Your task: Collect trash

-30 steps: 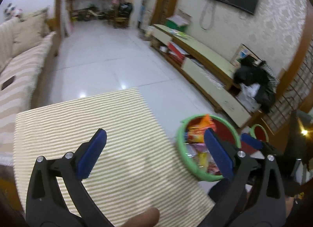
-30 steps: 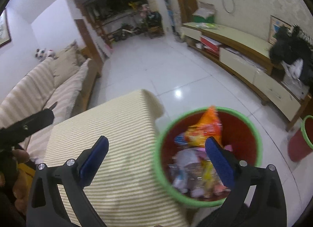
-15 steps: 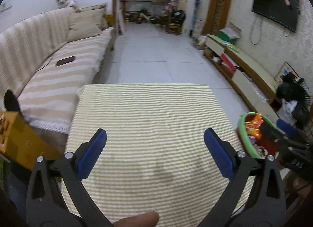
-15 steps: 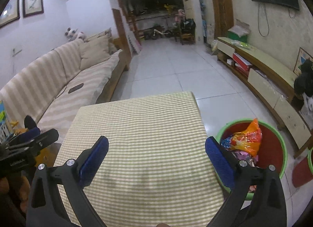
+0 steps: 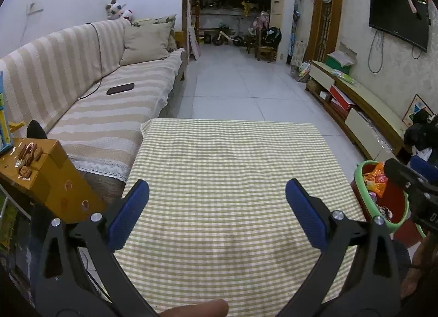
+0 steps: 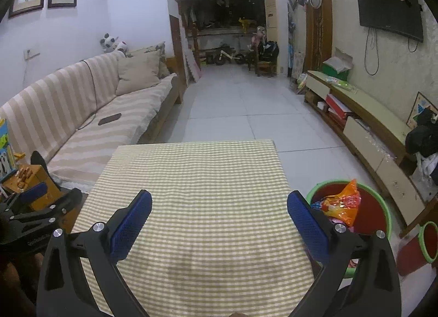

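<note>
Over the table, nearest the cameras: left gripper (image 5: 217, 199) and right gripper (image 6: 219, 209), each with blue-padded fingers spread wide apart and nothing between them.
Surface: a table (image 5: 232, 169) covered edge to edge by a green-and-white checked cloth, lying flat under both grippers.
Trash: an orange snack bag (image 6: 343, 203) and other wrappers sit heaped inside a red bin with a green rim (image 6: 383, 210), on the floor just beside the table's right edge.
Second bin: a smaller red bin with a green rim (image 6: 427, 240) stands further right, near the first.
Left of the table: a yellow cardboard box (image 5: 52, 177) with small brown bits on top.
Left wall: a long sofa (image 5: 90, 92) under a beige striped cover, with a cushion and a dark phone on the seat.
Right wall: a low TV cabinet (image 6: 364, 117) below a wall-mounted television (image 6: 388, 13).
Floor: pale glossy tiles (image 6: 241, 106) running back to a dim far room with a small bicycle.
</note>
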